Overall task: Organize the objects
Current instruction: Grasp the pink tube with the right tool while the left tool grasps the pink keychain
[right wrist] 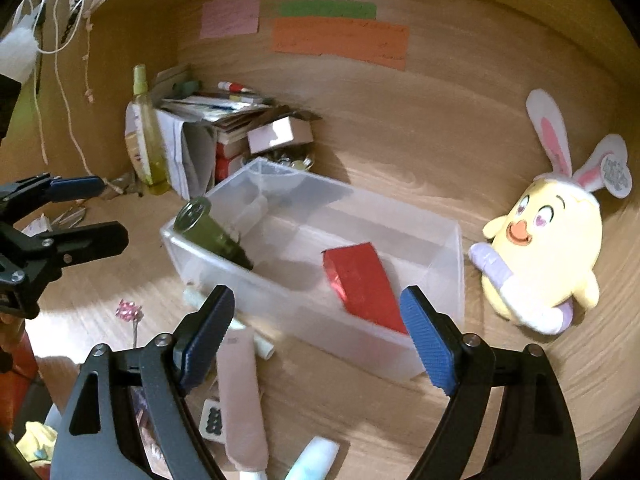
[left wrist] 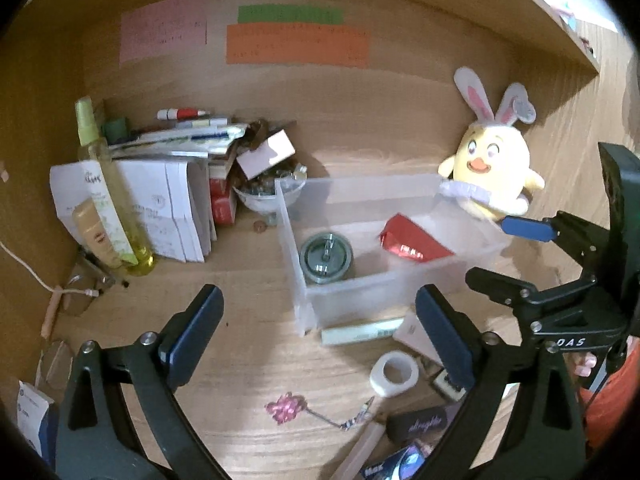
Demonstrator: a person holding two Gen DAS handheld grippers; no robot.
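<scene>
Since the clear bin (right wrist: 436, 240) at mid-desk is rigid and already holds a green jar (right wrist: 212, 232) and red packet (right wrist: 360, 280), the soft, light plush chick (right wrist: 544, 252) just right of it suits a body squeeze; left gripper (left wrist: 320, 328) and right gripper (right wrist: 316, 332) both gape empty.

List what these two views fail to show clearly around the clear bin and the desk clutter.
- Sticky notes: the writing is too small and blurred in both views.
- Green jar in the clear bin: its base is hidden by the bin's frosted wall in the right wrist view.
- Small bowl: its contents are too small, partly behind the bin in the left wrist view.
- Dark labelled item: cut off by the left gripper.
</scene>
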